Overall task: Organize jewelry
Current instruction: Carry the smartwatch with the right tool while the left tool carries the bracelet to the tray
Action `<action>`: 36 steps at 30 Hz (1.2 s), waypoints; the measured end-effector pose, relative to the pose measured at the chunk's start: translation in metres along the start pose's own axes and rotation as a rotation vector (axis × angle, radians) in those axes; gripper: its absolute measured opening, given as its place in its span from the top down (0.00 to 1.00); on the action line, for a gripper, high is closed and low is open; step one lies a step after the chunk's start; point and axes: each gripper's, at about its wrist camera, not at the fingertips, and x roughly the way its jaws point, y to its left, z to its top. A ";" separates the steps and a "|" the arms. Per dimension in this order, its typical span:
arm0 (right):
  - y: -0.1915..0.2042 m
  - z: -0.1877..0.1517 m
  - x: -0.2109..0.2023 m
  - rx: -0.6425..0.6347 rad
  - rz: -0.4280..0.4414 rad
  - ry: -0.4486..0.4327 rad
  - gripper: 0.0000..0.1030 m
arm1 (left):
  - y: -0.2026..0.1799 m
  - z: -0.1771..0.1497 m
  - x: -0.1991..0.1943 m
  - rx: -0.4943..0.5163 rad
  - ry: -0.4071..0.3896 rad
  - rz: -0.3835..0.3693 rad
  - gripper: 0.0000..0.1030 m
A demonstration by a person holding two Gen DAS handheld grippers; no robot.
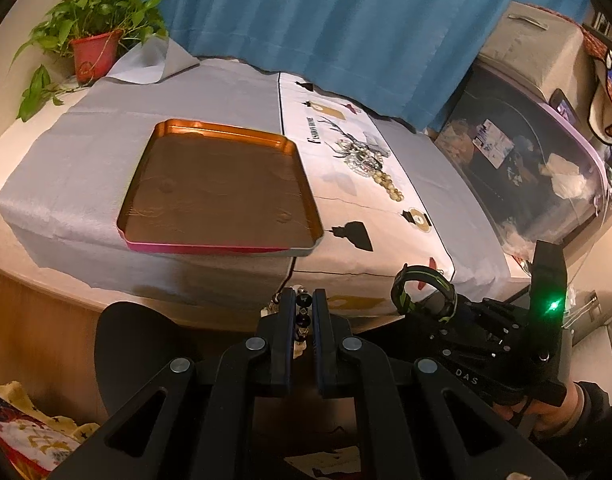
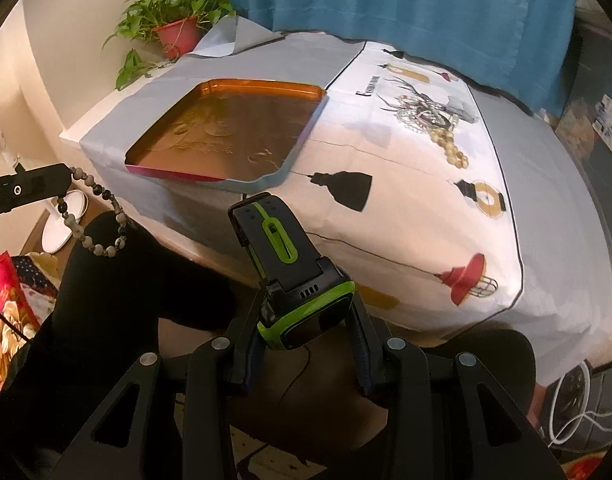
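We see the left tool [image 1: 304,312] clenched on a beaded bracelet [image 2: 102,216], held in the air below the front edge of the desk [image 1: 86,152]. From the right wrist view the bracelet hangs as a loop from the tool's tip, strung with round grey, speckled and dark beads; from the left wrist view only two dark beads show between the narrow-set fingers [image 1: 284,320].

The right tool [image 2: 306,320] grips a watch [image 2: 290,280] by its case. The watch is black with lime-green trim, its strap curving up and forward, a green slotted keeper down the middle of the band. It too hangs just off the desk's near edge.

On the desk lies a grey cloth [image 1: 98,140] and beside it a white printed cloth [image 2: 406,200]. A shallow copper-coloured tray [image 1: 222,196] rests on the grey cloth with a thin chain lying in it. A heap of jewelry [image 2: 430,118], with a string of pale pearls, sits on the white cloth, well apart from both tools.
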 end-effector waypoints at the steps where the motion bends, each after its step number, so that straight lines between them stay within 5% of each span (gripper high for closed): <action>1: 0.002 0.003 0.002 -0.005 0.001 0.002 0.63 | 0.003 0.003 0.001 -0.004 -0.002 0.001 0.94; 36: 0.051 0.150 0.118 -0.083 0.041 0.032 0.63 | 0.089 0.112 0.108 -0.011 0.020 0.094 0.94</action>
